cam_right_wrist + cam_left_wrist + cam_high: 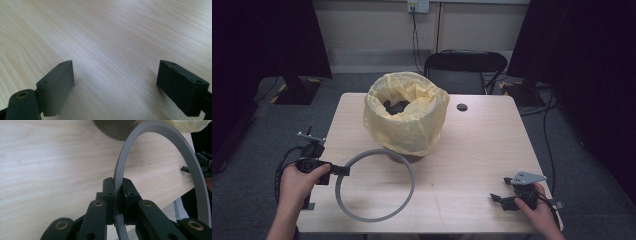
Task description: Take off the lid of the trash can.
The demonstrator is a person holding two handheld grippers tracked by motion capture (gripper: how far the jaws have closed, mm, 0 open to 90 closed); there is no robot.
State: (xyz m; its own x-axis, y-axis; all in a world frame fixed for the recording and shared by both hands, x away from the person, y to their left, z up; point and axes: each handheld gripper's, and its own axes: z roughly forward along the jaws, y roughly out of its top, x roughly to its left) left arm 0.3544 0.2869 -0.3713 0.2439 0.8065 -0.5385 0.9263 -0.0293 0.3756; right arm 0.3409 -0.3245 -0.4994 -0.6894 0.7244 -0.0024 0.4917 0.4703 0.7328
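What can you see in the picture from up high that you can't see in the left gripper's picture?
The high view alone has the bin with its yellow bag, a black chair and both hands. The left gripper view alone gives a close look at the left gripper, its fingers shut on the grey ring. Both have that ring and the wooden table.

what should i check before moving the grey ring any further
1. Left gripper shut on the grey ring: ok.
2. Grip sits on the ring's edge nearest the left hand: ok.
3. Ring flat on the table or lifted: cannot tell.
4. Ring free of the bin's base: cannot tell, its far edge lies close.
5. Yellow bag folded over the rim: ok.
6. Right gripper open, away from the ring: ok.
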